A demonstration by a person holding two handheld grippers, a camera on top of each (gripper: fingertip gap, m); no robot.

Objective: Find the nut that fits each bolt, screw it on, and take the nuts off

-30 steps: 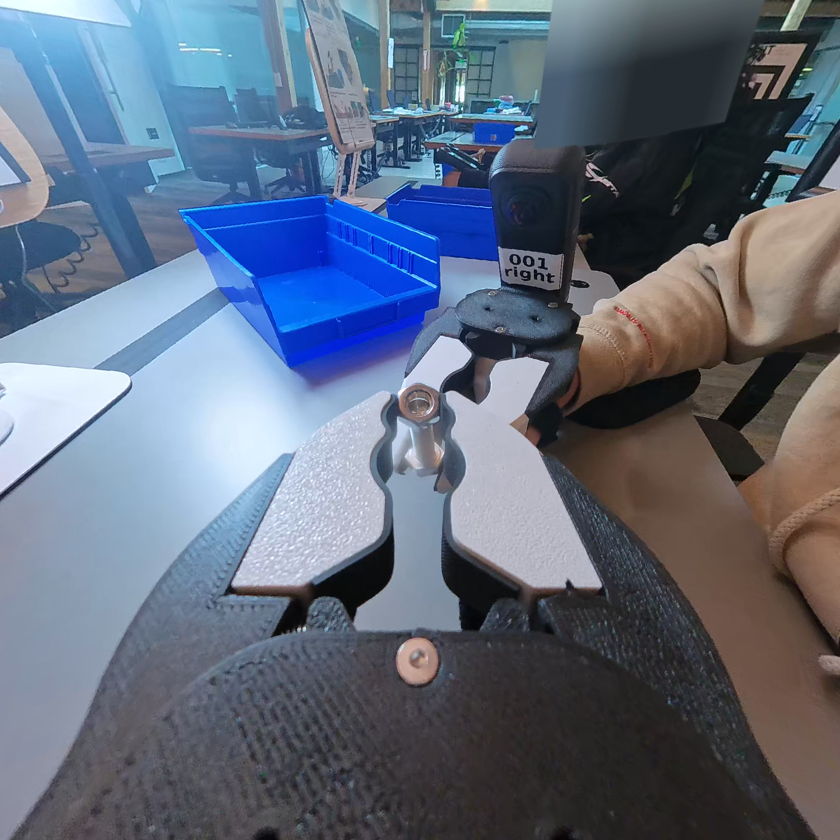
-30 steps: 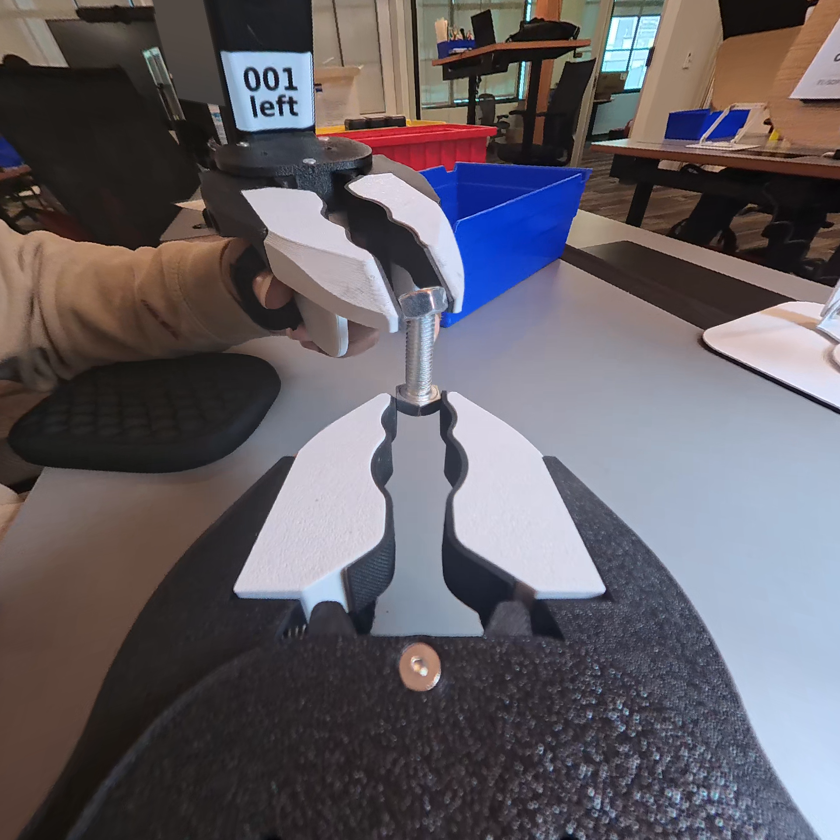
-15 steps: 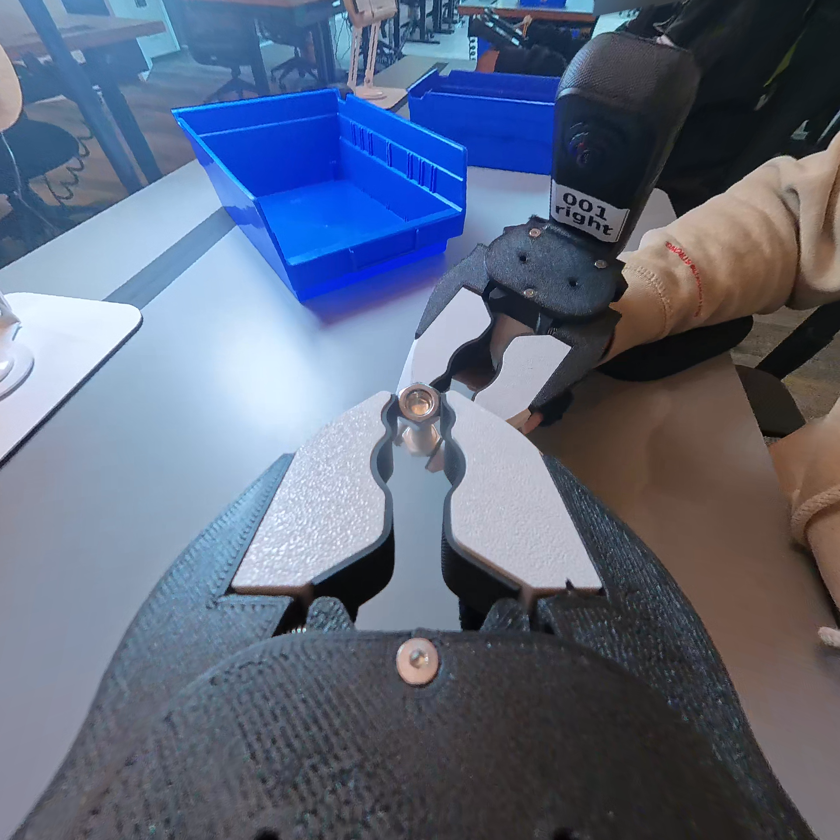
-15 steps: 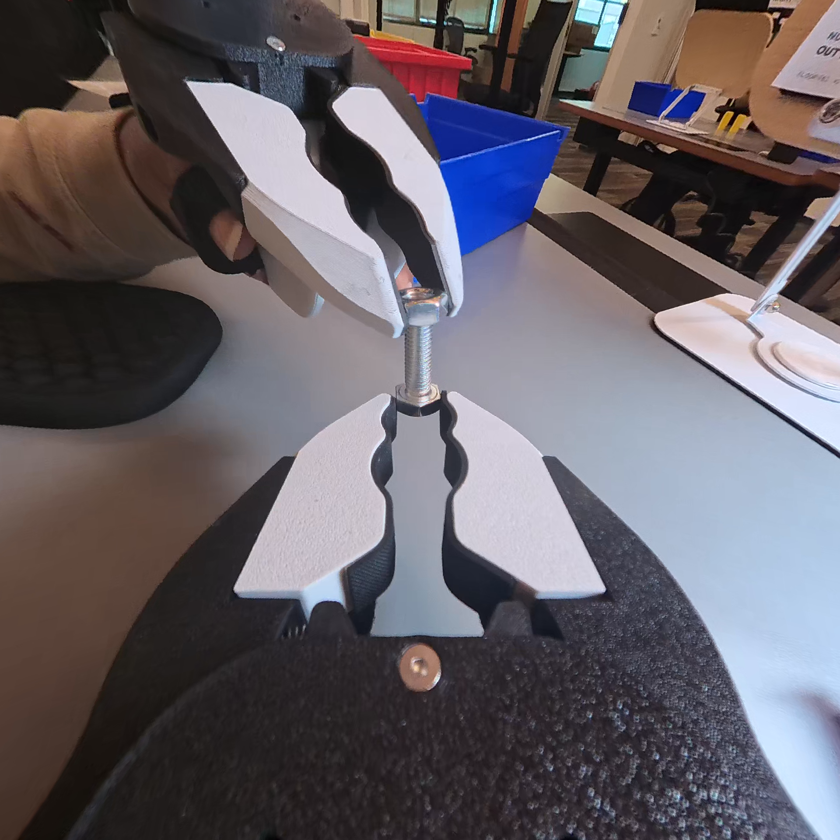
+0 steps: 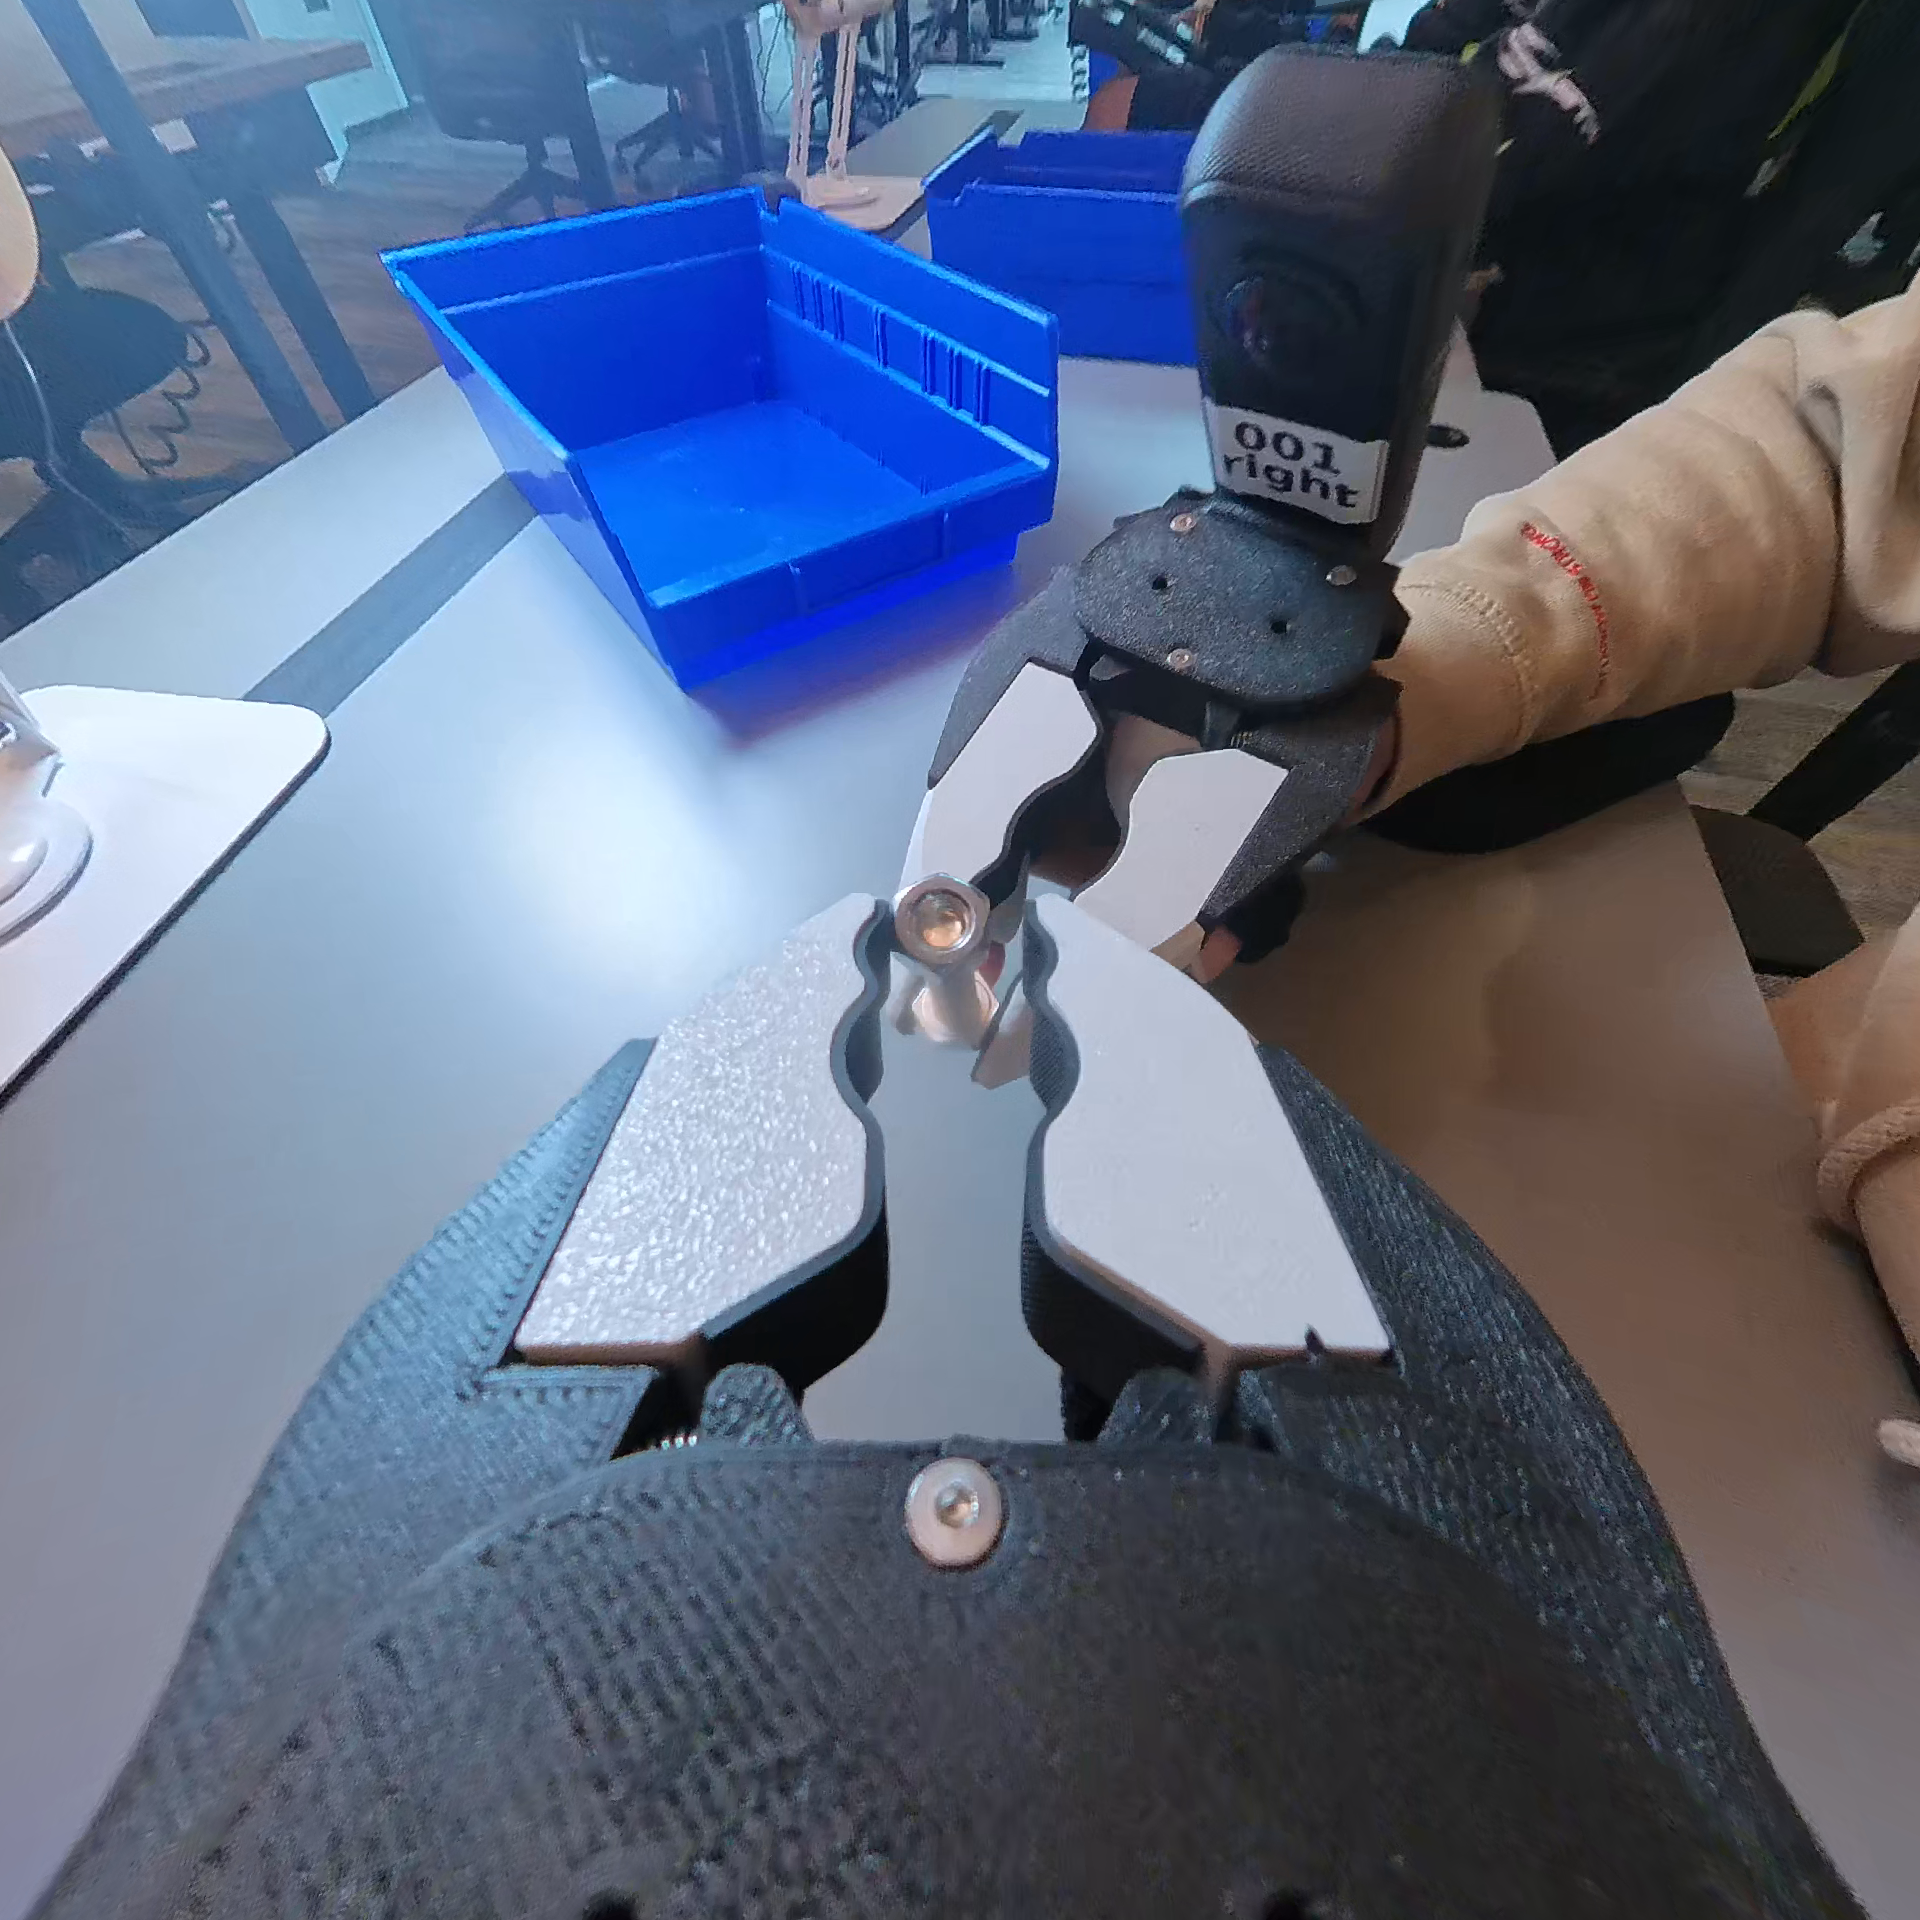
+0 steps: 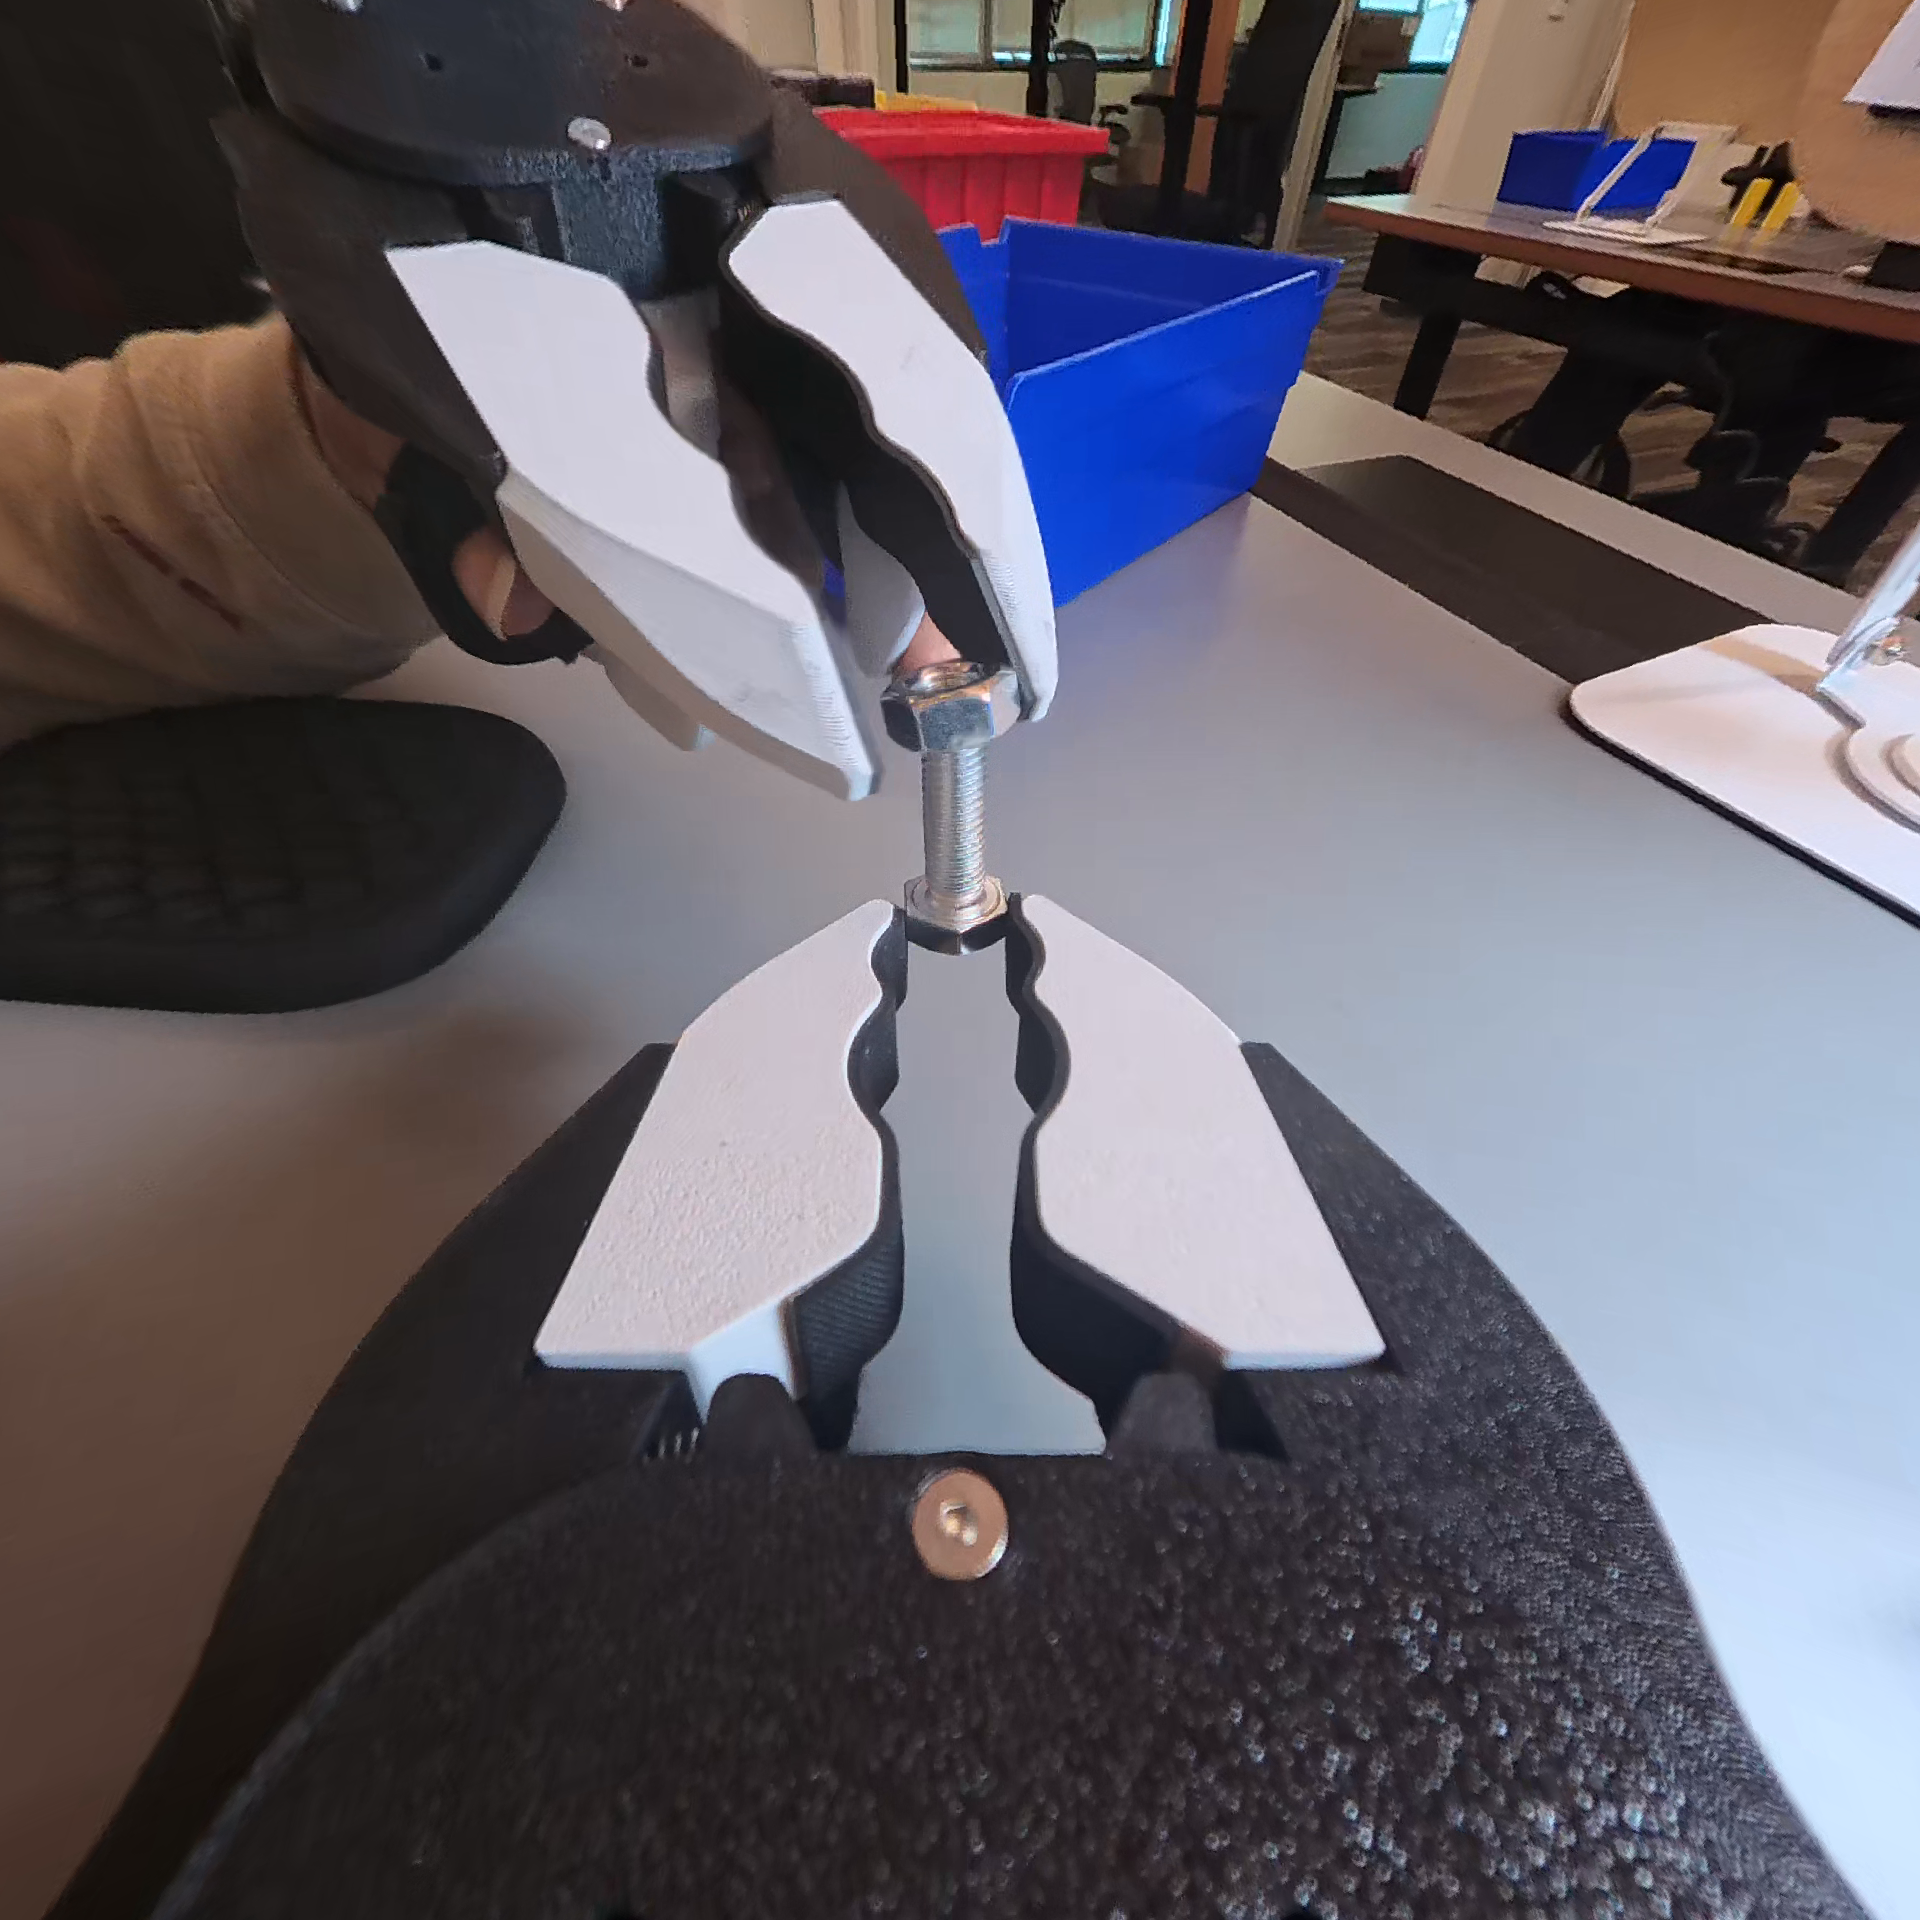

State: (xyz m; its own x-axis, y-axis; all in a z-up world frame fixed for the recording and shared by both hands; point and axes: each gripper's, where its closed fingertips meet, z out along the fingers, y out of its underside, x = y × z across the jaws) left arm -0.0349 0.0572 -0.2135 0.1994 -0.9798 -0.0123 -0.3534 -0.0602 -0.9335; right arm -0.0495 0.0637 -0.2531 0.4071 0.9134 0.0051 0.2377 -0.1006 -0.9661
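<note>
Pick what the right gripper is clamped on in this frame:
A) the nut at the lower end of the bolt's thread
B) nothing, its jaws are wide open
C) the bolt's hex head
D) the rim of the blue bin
A: in the right wrist view the right gripper has its jaws closed on the nut, while the left gripper pinches the hex head of the bolt above.

A white label (image 5: 1294, 473) with dark printed characters sits on the black camera housing (image 5: 1320, 260) above the right gripper (image 5: 1029, 883), at about 1 o'clock in the left wrist view. A short line of small red print runs along the cuff of the beige sleeve (image 5: 1662, 551) at about 2 o'clock, too small to read. In the right wrist view, a white sheet (image 6: 1891, 52) at 1 o'clock bears blurred, cut-off print.
</note>
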